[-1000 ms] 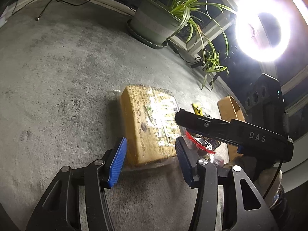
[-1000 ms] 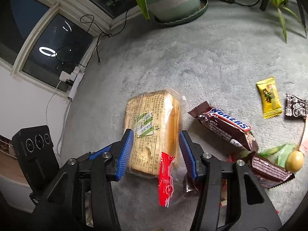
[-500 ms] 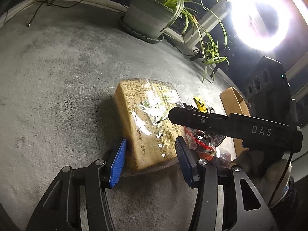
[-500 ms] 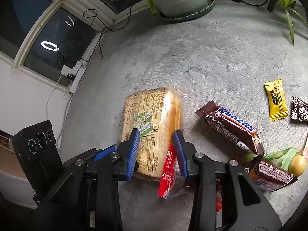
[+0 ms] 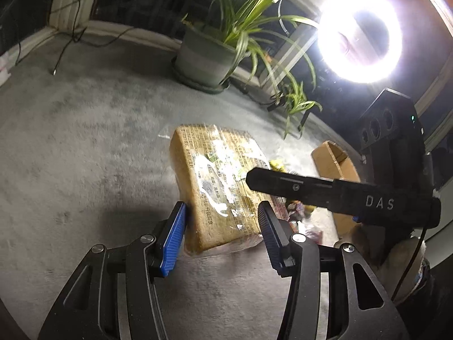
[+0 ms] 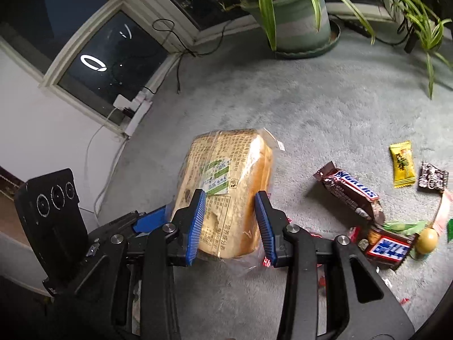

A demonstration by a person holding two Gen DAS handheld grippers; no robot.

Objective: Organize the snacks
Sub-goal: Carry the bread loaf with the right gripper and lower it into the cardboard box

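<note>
A loaf of sliced bread (image 6: 226, 187) in a clear printed bag with a green-and-white label is tilted above the grey carpet (image 6: 325, 113). To its right on the carpet lie two Snickers bars (image 6: 351, 192), a yellow candy (image 6: 402, 164), a dark sweet (image 6: 433, 177) and a round golden one (image 6: 428, 236).

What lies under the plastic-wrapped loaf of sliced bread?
Under the plastic-wrapped loaf of sliced bread the grey carpet and a loose clear plastic tail show; whether its base touches the carpet is hidden by the loaf itself.
</note>
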